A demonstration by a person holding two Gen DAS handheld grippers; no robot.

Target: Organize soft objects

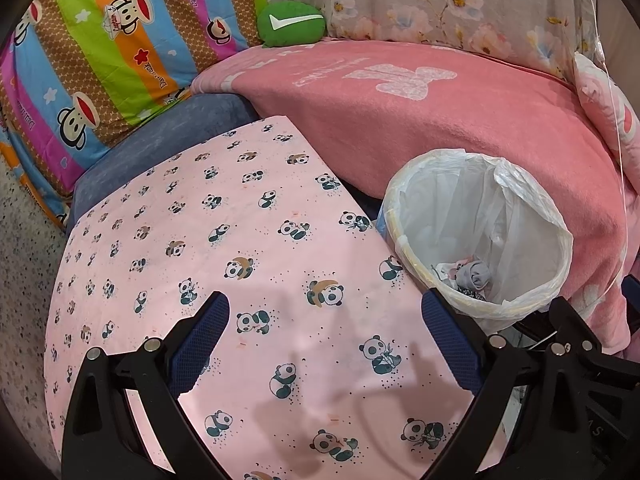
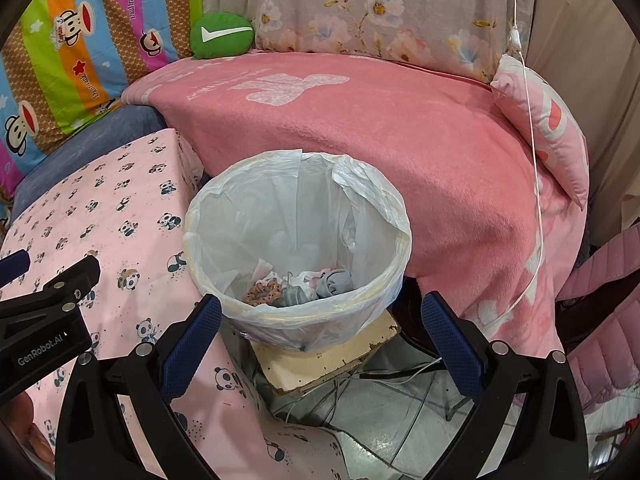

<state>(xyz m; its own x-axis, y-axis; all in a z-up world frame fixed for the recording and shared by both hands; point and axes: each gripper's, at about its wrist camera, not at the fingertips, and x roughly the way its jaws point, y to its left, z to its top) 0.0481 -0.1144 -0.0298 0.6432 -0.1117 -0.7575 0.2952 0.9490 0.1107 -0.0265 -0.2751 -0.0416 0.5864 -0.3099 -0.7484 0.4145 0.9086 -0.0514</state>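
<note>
From the left wrist view, the left gripper (image 1: pixel 324 344) hangs over the panda-print tabletop (image 1: pixel 208 240) with its fingers spread wide and nothing between them. The cloth under it is bare: no soft thing lies anywhere on the part I can see. To the right stands the lined bin (image 1: pixel 516 304), and down at its bottom a rolled grey sock (image 1: pixel 478 274) sits among a few pale scraps. So the sorting looks close to done, I'd judge, with the tabletop emptied into the bin. A green cushion (image 1: pixel 292 24) sits well back against the striped bedding, above the pink blanket (image 1: pixel 440 120) (whether it counts among the things to be put away I cannot say).

From the right wrist view, the right gripper (image 2: pixel 320 336) hovers just before the bin's near rim, fingers likewise spread and empty. This view looks straighter down into the bin and shows more of what is in it: beside the grey sock lies an orange spotted scrunchie (image 2: pixel 264 294), with another grey piece and some white-and-pink fabric between them, none of which the left view makes plain. It also shows the bin standing on a worn cream board (image 2: pixel 320 360) over tangled cables, and the left gripper's black body at the left edge above the tabletop.
</note>
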